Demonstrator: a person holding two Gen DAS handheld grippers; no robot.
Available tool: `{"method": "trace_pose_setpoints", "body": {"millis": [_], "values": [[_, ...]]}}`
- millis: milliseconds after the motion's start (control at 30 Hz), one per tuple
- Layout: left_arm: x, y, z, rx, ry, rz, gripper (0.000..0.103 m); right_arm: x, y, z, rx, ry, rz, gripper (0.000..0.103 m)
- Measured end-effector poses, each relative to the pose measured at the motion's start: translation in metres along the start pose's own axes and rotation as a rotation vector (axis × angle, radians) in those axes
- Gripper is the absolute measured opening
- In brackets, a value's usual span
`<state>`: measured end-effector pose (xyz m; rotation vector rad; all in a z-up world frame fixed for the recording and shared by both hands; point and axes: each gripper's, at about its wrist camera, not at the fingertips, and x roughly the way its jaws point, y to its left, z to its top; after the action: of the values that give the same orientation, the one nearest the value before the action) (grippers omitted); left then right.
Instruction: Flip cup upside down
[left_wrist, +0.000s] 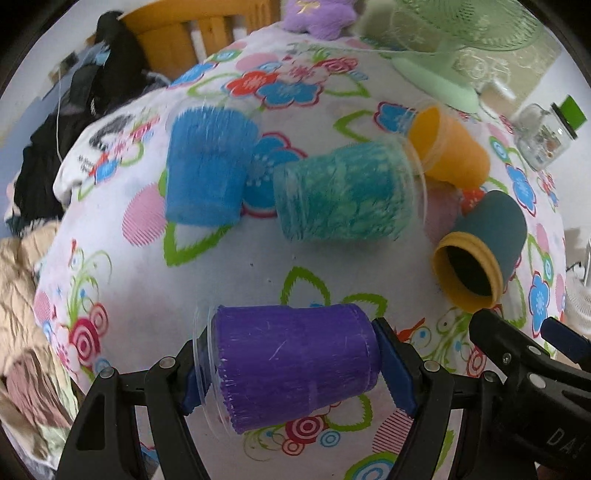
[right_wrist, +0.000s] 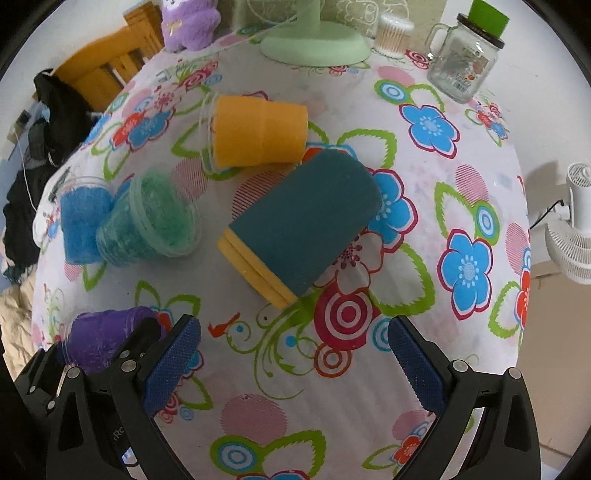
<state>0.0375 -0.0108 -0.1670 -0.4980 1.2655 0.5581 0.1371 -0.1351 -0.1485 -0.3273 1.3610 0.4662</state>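
My left gripper is clamped across the clear plastic cup with purple lining, one blue pad on its rim end and one on its base, holding it on its side just above the flower-patterned worktop. My right gripper hangs with its fingers apart over bare cloth, near the dark teal cup with a yellow rim, which lies on its side. The orange cup lies beyond it.

Five cups lying on sides, one glass jar, two fans, one plush toy.
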Motion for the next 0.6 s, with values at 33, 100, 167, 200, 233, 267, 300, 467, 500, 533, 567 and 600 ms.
{"method": "trace_pose_setpoints", "body": {"millis": [33,100,167,200,233,267,300,467,500,533,567,600], "values": [[0.002,0.000,-0.001,-0.020,0.001,-0.001,0.079,0.001,0.000,0.001,0.000,0.002,0.001,0.102],[0.004,0.000,-0.004,-0.053,-0.002,-0.001,0.079,0.004,-0.002,0.003,-0.005,0.005,-0.011,0.102],[0.009,-0.003,-0.005,-0.052,0.022,-0.006,0.085,0.005,-0.003,0.003,-0.008,0.002,-0.017,0.102],[0.010,-0.004,-0.005,-0.047,0.032,-0.009,0.091,0.005,-0.004,0.003,-0.007,0.004,-0.013,0.102],[0.009,-0.006,-0.005,-0.039,0.034,-0.011,0.093,0.005,-0.005,0.004,-0.004,0.005,-0.006,0.102],[0.006,-0.007,-0.004,-0.032,0.023,0.001,0.095,0.005,-0.006,0.004,-0.001,0.006,-0.002,0.102],[0.002,-0.009,-0.004,-0.020,0.006,0.014,0.097,0.004,-0.005,0.004,0.002,0.006,0.000,0.102],[-0.018,-0.017,0.001,0.092,-0.060,0.064,0.101,-0.006,-0.003,0.002,0.027,-0.022,0.018,0.102],[-0.021,-0.016,0.001,0.114,-0.070,0.069,0.101,-0.009,-0.003,0.001,0.042,-0.029,0.023,0.102],[-0.023,-0.016,0.003,0.131,-0.073,0.070,0.101,-0.012,-0.003,0.001,0.055,-0.035,0.027,0.102],[-0.026,-0.016,0.003,0.148,-0.077,0.073,0.101,-0.014,-0.003,0.000,0.068,-0.040,0.030,0.102],[-0.030,-0.015,0.003,0.169,-0.082,0.074,0.101,-0.017,-0.002,-0.001,0.079,-0.045,0.032,0.102]]}}
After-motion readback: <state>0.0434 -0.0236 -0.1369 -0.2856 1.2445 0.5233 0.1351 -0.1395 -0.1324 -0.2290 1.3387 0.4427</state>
